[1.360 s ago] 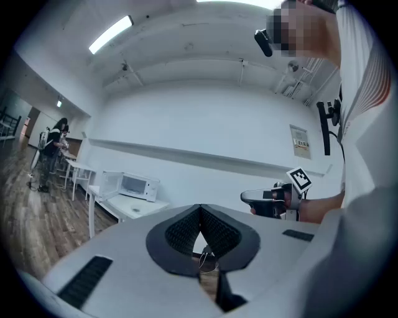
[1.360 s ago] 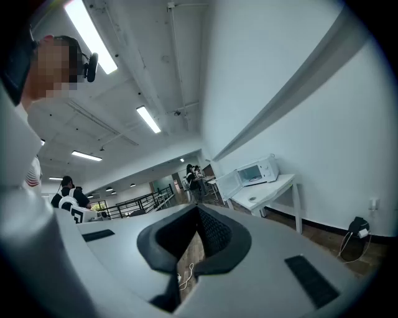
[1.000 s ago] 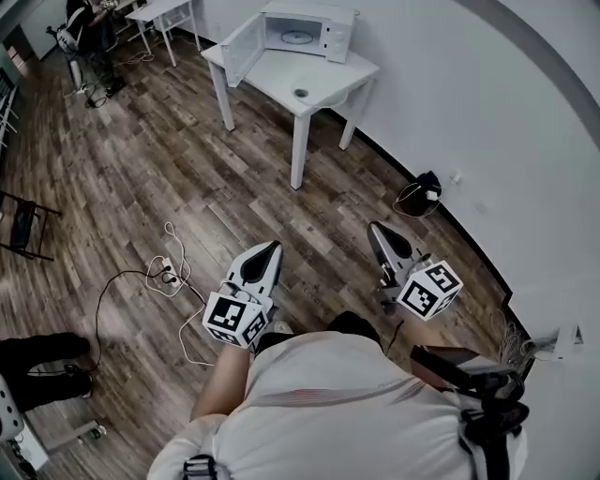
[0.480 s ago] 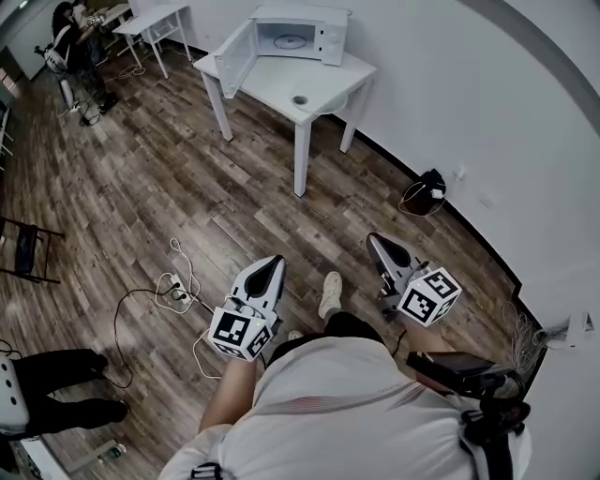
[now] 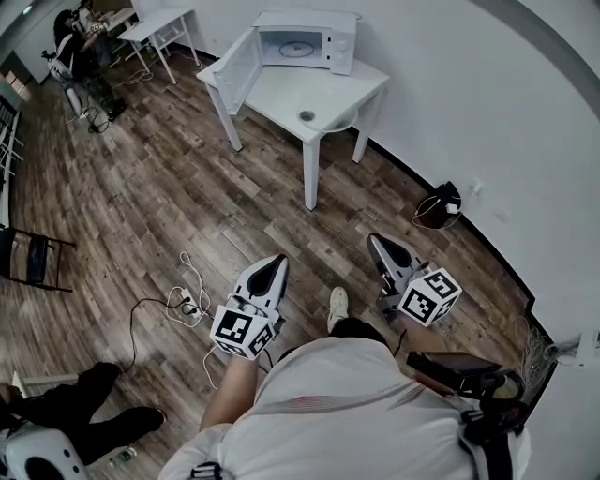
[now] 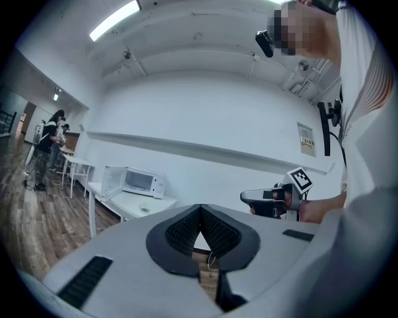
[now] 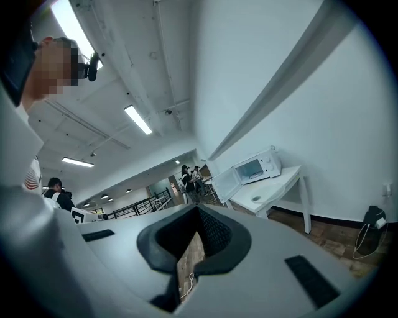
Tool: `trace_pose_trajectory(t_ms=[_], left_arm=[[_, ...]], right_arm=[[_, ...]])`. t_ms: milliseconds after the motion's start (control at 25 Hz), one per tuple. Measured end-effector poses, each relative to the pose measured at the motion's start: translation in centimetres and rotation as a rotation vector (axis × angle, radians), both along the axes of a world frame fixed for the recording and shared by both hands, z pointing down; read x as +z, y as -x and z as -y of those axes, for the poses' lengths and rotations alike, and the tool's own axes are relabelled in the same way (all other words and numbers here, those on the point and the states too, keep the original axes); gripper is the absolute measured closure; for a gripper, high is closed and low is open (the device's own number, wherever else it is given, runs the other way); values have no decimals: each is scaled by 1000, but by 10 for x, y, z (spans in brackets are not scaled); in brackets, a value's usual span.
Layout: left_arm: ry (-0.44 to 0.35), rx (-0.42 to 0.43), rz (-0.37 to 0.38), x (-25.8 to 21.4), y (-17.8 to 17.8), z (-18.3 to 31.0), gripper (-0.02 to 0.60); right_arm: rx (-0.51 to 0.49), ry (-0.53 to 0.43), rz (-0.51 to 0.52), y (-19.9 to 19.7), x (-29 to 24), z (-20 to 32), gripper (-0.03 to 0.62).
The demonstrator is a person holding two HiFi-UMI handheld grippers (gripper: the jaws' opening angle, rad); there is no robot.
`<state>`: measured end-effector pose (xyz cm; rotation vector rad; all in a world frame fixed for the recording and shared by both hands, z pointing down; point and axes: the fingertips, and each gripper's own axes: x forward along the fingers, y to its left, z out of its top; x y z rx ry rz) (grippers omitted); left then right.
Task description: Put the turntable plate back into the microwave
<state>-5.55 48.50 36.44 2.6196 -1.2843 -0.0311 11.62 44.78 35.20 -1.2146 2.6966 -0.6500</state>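
A white microwave (image 5: pixel 309 39) stands with its door (image 5: pixel 239 67) swung open on a white table (image 5: pixel 328 86) far ahead of me. A round plate-like disc (image 5: pixel 298 43) shows inside its cavity. A small round object (image 5: pixel 307 116) lies on the table top. My left gripper (image 5: pixel 278 262) and right gripper (image 5: pixel 374 238) are held level over the wood floor, well short of the table, both shut with nothing in them. The left gripper view shows the shut jaw tips (image 6: pixel 199 207), the microwave (image 6: pixel 143 182) and the right gripper (image 6: pixel 268 200). The right gripper view shows the microwave (image 7: pixel 254 168) beyond its tips (image 7: pixel 198 210).
Cables and a power strip (image 5: pixel 187 300) lie on the floor at the left. A black bundle with a cord (image 5: pixel 441 208) sits by the wall. A person's dark legs (image 5: pixel 89 412) are at the lower left. A second table (image 5: pixel 159 23) and people (image 5: pixel 80 37) stand far off.
Both grippers have moved forward with the walking wearer. The table and microwave now sit nearer and lower in the head view. A shoe has come into view between the grippers.
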Motion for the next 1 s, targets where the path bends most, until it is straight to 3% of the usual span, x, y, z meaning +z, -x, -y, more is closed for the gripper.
trace_pose_trajectory(t_ms=[560, 1000], left_arm=[[-1, -55, 4, -7, -56, 157, 571], [16, -74, 4, -1, -82, 213, 571]], right_arm=[[-54, 11, 8, -54, 5, 161, 589], [-95, 55, 8, -74, 22, 217, 589]])
